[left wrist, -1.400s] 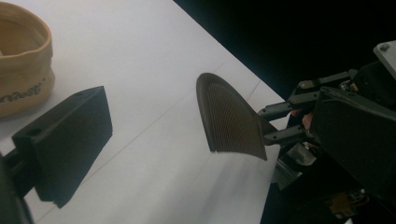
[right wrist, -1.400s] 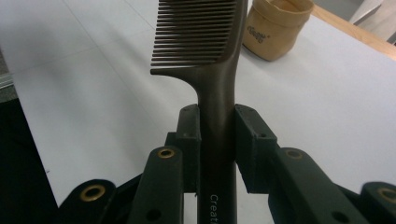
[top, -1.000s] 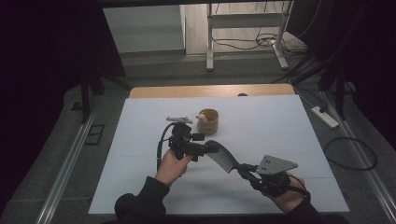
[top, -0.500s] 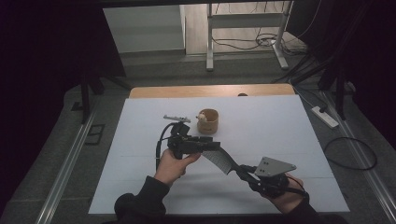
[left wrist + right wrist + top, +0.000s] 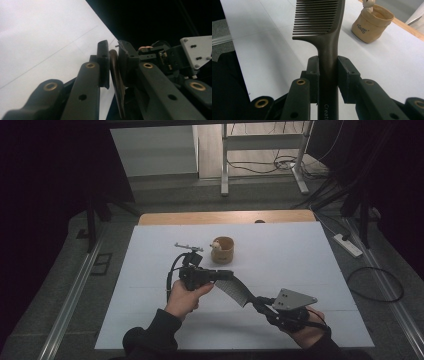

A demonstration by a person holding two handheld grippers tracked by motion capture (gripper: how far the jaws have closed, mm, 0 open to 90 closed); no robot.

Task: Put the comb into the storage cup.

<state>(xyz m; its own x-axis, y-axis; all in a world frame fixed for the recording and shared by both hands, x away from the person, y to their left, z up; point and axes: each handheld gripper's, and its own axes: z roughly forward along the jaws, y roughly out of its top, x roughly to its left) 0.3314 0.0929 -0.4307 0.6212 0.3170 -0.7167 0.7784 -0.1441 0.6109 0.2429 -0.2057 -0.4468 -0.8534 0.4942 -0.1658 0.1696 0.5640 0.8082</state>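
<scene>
A dark comb hangs above the white table, stretched between both grippers. My right gripper, with its grey plate on top, is shut on the comb's handle; the teeth point away from it in the right gripper view. My left gripper has just been closing its jaws, and they now stand on the comb's toothed end. In the left gripper view the comb shows edge-on between the pads of that gripper, with the right gripper beyond it.
A small tan pouch stands upright behind the grippers, with a pale item poking out of it. A small metal object lies to its left. Bare wood lines the table's far edge; the floor beyond carries cables.
The left gripper's jaws, wide apart a second ago, have closed onto the comb's end. Both hands and the comb stayed where they were.
</scene>
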